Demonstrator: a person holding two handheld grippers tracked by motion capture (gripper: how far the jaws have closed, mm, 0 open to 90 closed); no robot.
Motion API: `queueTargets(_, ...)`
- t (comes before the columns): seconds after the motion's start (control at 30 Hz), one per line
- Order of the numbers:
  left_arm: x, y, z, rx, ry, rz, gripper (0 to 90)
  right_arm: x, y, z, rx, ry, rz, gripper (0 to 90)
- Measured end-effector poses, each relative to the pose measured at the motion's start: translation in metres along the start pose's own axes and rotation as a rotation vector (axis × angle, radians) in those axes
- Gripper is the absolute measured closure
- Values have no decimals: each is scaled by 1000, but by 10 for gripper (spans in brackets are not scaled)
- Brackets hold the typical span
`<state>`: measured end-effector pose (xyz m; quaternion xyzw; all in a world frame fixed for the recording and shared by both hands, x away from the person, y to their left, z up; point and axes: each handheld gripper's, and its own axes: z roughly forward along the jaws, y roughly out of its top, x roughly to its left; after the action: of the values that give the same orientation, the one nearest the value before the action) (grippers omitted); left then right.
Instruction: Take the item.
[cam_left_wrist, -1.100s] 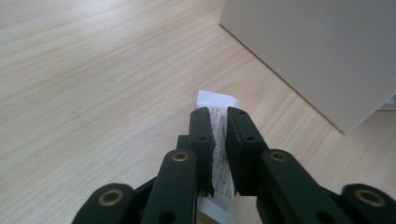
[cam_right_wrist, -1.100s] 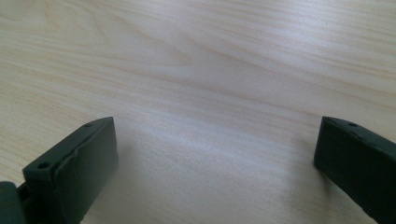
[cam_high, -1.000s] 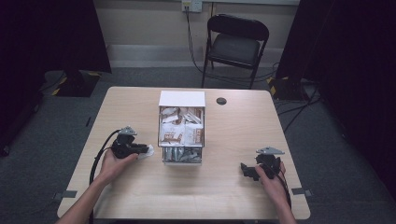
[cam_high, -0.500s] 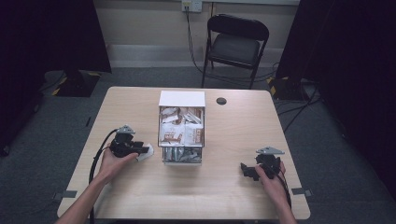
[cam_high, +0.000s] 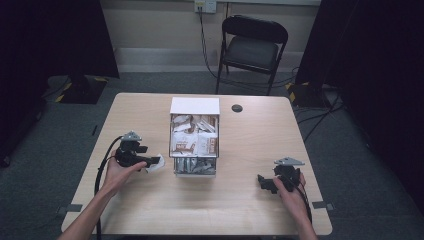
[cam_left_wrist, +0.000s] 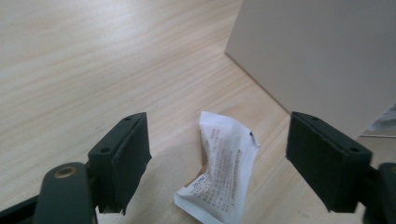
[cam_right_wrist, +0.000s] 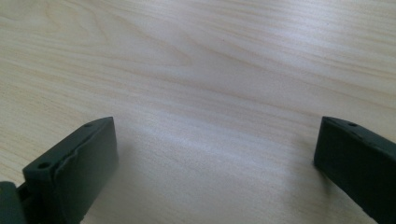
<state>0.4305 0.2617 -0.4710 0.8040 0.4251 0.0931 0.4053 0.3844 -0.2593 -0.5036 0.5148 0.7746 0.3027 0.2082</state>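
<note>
The left gripper (cam_left_wrist: 219, 154) has edged back, jaws wide around the white packet (cam_left_wrist: 222, 175); centre it before closing, right gripper (cam_right_wrist: 215, 172) idle, open.

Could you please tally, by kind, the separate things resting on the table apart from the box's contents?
Grippers: 2, left gripper and right gripper
Boxes: 1, white box
Loose packets: 1, white packet
Small dark round discs: 1, disc
Total: 5

Wood table (cam_high: 250, 210) w/ box (cam_high: 194, 106), packet (cam_left_wrist: 222, 172)
</note>
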Motion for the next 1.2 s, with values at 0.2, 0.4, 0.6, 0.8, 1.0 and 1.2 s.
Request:
queueTargets(0.2, -1, 1, -24, -8, 38, 17, 202, 0, 0, 0, 0, 0, 1, 0)
queueTargets(0.4, -5, -2, -49, -5, 87, 19, 210, 0, 0, 0, 2, -1, 4, 0)
queueTargets(0.6, -5, -12, -66, -2, 119, 0, 213, 0, 0, 0, 1, -1, 4, 0)
queueTargets(0.8, -1, -28, -71, 8, 144, -40, 214, 0, 0, 0, -2, -2, 2, 0)
queueTargets(1.0, 6, -43, -79, 9, 206, -36, 221, 1, 0, 0, -1, -1, 3, 0)
queueTargets(1.2, 20, -64, -83, 42, 250, -106, 221, 1, 0, 0, -1, 0, 2, 0)
